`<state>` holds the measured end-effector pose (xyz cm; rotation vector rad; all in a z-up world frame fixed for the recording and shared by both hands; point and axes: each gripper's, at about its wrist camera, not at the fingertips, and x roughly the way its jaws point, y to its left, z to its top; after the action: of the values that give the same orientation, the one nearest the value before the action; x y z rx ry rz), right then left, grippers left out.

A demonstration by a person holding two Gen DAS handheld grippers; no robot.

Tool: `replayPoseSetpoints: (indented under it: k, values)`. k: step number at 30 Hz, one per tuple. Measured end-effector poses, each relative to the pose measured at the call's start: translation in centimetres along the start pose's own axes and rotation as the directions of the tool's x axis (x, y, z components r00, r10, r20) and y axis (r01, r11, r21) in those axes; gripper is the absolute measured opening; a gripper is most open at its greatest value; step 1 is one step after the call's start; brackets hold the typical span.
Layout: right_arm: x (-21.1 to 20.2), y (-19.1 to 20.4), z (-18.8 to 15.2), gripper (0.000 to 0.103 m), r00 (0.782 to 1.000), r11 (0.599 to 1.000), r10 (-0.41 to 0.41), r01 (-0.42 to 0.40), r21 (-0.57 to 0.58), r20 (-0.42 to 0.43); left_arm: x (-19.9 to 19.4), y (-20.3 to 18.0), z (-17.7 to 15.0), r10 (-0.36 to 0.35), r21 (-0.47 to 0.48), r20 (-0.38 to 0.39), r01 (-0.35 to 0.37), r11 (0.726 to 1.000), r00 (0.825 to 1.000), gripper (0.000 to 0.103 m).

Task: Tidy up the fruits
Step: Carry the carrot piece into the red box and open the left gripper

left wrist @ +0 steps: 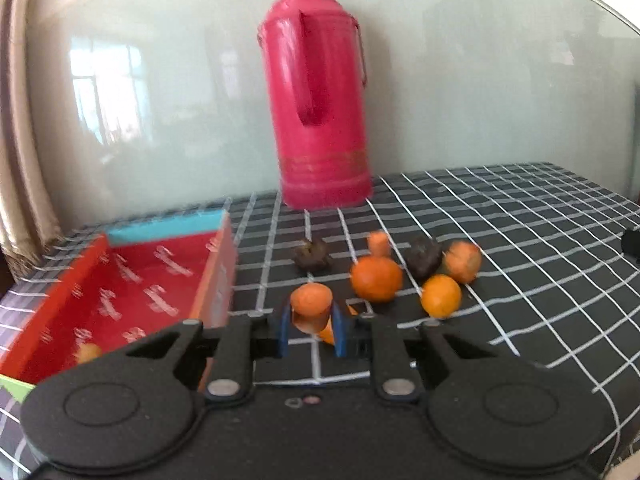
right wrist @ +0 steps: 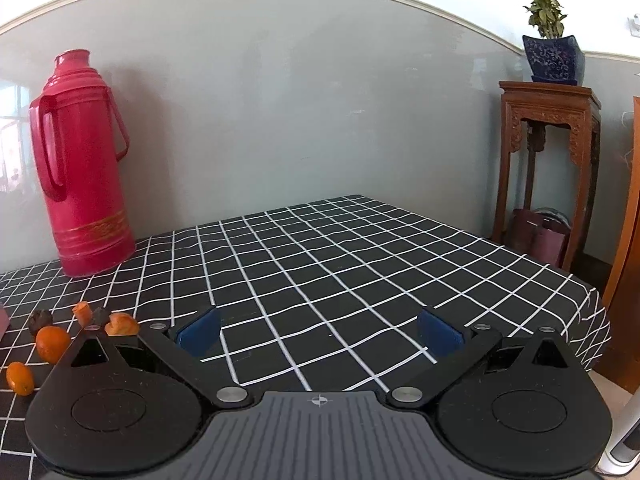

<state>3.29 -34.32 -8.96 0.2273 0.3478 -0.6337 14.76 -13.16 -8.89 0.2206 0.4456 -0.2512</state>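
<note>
Slippage is the main hazard: the left gripper (left wrist: 311, 330) is clamping an orange fruit piece (left wrist: 311, 306) between its blue pads (left wrist: 283, 330), and only the lower part of the piece is sitting between them, so the rounded upper part is standing clear above the pad tips. A jolt during the carry would likely be enough to roll it out.

Using the red box (left wrist: 120, 280) as the landmark, the held piece is hovering just off the box's right wall. One small orange fruit (left wrist: 88, 352) is already lying inside the box, near its front edge. The loose fruits are sitting well to the right of the box on the checked tablecloth (left wrist: 520, 240): two round oranges (left wrist: 376, 279), cut orange pieces (left wrist: 464, 261) and two dark, wrinkled fruits (left wrist: 312, 256).

Two further risks apply. Swinging too low would be striking the box's right wall and dislodging the piece. Releasing too high would probably be bouncing it off the box floor. The red thermos (left wrist: 320, 100), standing behind the box to its right, is outside the likely path.

The right gripper (right wrist: 320, 334) is idling with fingers spread wide, grasping nothing.
</note>
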Motion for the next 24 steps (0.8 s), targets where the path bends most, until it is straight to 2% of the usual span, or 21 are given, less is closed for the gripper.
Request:
replayPoseSetpoints:
  k: [6, 10, 15, 21, 24]
  values:
    - [-0.1, 1.3, -0.3, 0.103, 0.999, 0.999, 0.033, -0.033, -0.025, -0.004, -0.8, 2.8, 0.7, 0.127, -0.051, 0.036, -0.125, 0.991, 0.991, 0.012]
    - [-0.2, 2.4, -0.5, 0.103, 0.998, 0.997, 0.066, -0.067, -0.046, -0.010, -0.3, 5.3, 0.9, 0.196, -0.108, -0.010, -0.196, 0.975, 0.980, 0.012]
    - [-0.2, 3.6, -0.9, 0.103, 0.995, 0.993, 0.095, -0.096, -0.069, -0.016, 1.2, 8.3, 0.7, 0.217, -0.187, -0.128, -0.239, 0.953, 0.968, 0.012]
    - [-0.1, 4.2, -1.0, 0.103, 0.992, 0.989, 0.121, -0.122, -0.079, -0.023, 2.1, 10.1, -0.1, 0.213, -0.236, -0.223, -0.265, 0.935, 0.951, 0.013]
    - [-0.1, 4.2, -1.1, 0.103, 0.989, 0.987, 0.141, -0.143, -0.076, -0.034, 2.1, 10.2, -0.3, 0.228, -0.236, -0.228, -0.281, 0.930, 0.946, 0.022]
